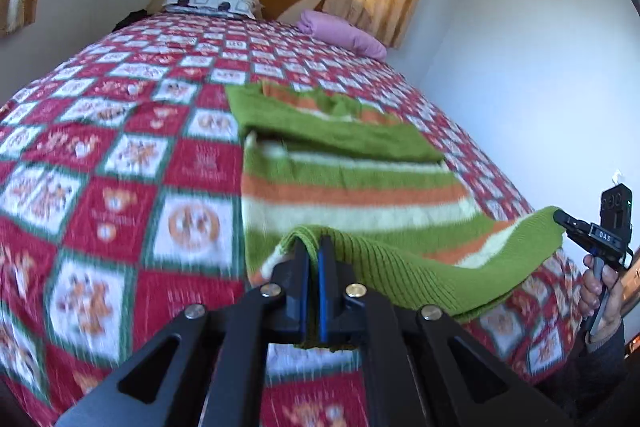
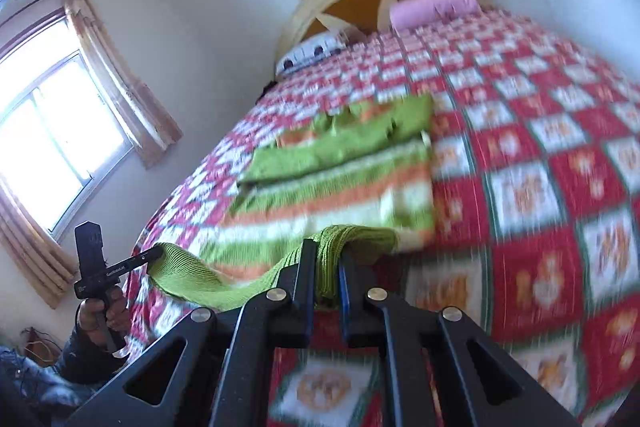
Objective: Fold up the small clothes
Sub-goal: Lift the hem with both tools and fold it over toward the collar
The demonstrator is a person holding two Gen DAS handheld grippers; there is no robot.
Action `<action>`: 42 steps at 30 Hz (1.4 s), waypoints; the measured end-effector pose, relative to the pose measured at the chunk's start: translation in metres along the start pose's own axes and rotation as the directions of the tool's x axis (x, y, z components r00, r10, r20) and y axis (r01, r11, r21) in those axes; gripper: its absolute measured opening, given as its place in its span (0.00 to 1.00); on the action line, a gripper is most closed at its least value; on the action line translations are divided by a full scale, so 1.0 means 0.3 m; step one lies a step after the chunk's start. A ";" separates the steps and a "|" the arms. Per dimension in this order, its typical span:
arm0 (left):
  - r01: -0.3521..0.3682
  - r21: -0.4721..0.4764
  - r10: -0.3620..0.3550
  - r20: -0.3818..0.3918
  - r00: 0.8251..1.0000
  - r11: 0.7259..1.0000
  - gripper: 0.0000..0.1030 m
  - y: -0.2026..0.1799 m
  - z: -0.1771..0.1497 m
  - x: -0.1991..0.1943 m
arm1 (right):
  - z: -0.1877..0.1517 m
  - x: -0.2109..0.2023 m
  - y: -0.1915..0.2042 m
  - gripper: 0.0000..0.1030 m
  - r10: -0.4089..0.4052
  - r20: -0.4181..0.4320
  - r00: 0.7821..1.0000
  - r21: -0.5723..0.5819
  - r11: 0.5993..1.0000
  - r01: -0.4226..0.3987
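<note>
I hold the bottom hem of a small striped sweater, one corner in each of my grippers. My left gripper is clamped tight on the near left corner: the ribbed green hem bunches up over the tips and a scrap of it hangs out below the blue pads. My right gripper is pinched on the other corner, with a thicker wad of knit between its fingers, so its jaws sit slightly further apart than the left pair. In the left view I can see that right gripper off to the side, its tip buried in the hem, with my hand around its grip.

I take both corners at once so the hem stays stretched in a straight line between them; that way the fold should come out square instead of skewed. The hem hangs off the bedspread in a shallow sag between the two grips, while the rest of the sweater lies flat on the bed. Its sleeves already lie folded in across the chest, so I judge this to be the bottom-to-top fold. The far end, toward the pillows, is where I should carry the hem, keeping both sides level. If either grip slips, the loose knit will slump and the edge will go crooked.
</note>
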State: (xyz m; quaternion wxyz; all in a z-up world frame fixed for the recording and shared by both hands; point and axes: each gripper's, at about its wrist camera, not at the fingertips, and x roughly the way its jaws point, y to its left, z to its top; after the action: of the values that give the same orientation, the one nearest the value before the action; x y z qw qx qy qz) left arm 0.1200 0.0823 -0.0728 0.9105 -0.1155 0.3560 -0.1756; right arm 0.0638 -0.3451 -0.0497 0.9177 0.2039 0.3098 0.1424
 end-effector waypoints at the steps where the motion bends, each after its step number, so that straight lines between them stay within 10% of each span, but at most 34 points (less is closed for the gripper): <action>1: -0.006 0.001 0.006 0.007 1.000 1.000 0.04 0.001 0.025 0.006 | 0.037 0.012 0.011 0.08 -0.001 0.018 1.000 -0.013 1.000 0.001; 17: -0.030 0.008 0.029 0.110 0.994 1.000 0.04 0.020 0.411 0.150 | 0.461 0.207 -0.023 0.08 -0.053 0.076 0.996 -0.067 0.996 0.058; 32: -0.136 0.017 0.136 -0.013 0.991 0.991 0.04 0.102 0.620 0.531 | 0.707 0.591 -0.174 0.08 -0.137 -0.016 0.990 -0.031 0.990 0.137; 38: -0.335 0.021 0.335 -0.119 0.935 0.942 0.11 0.196 0.599 0.805 | 0.735 0.883 -0.313 0.11 -0.179 -0.116 0.977 0.041 0.982 0.184; 42: -0.313 -0.079 0.306 -0.094 0.947 0.946 0.38 0.264 0.557 0.747 | 0.692 0.926 -0.363 0.62 -0.313 -0.108 0.944 0.017 0.948 0.317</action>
State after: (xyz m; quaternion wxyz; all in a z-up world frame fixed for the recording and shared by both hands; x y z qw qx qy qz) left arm 0.4075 0.0787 -0.1151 0.9055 -0.0930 0.4137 -0.0182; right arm 0.4219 -0.3922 -0.0914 0.9076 0.1599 0.3881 -0.0009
